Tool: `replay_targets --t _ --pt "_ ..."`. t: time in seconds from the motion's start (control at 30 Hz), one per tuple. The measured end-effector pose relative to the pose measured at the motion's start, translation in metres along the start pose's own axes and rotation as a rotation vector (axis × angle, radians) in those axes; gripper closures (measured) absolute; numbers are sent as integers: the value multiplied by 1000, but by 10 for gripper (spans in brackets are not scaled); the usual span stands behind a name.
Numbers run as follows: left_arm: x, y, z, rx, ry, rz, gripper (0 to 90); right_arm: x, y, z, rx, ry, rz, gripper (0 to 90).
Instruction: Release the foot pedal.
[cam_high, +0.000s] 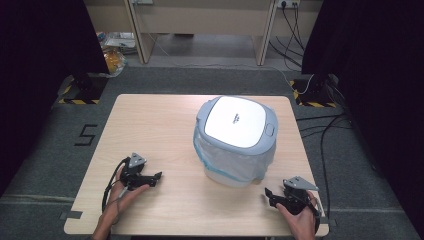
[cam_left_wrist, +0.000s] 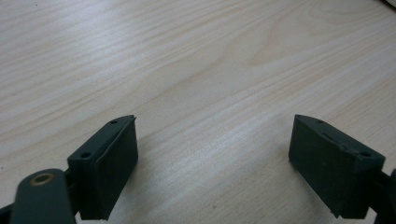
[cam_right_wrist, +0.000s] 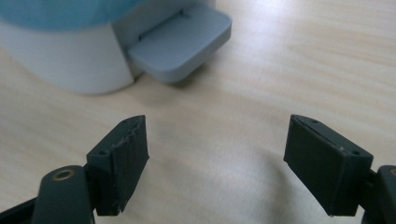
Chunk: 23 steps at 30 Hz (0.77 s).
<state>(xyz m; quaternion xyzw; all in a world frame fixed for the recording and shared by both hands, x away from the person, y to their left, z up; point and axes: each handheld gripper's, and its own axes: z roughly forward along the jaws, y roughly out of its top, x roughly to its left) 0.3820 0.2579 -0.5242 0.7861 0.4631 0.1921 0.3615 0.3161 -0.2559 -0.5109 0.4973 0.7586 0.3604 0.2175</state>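
- While both hands rest low at the near edge of the tabletop, the left gripper and the right gripper hold nothing, and the jaws of each stand wide apart.
- Between them, a little farther back, sits a white bin with a grey lid closed on top and a bluish bag liner around its rim.
- I judge the bin is the thing to handle; its grey pedal lies just ahead of the right gripper.
- For a good approach, come slowly and avoid catching the thin liner.
- Cables lie on the floor at the right, away from the work.
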Motion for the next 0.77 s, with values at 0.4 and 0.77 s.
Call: replay_targets --t 0.4,0.77 --pt "0 0 0 0 1 0 150 9 -8 -1 46 -5 -50 209" --pt "0 0 0 -1 3 -1 150 12 -8 0 60 -1 -50 143"
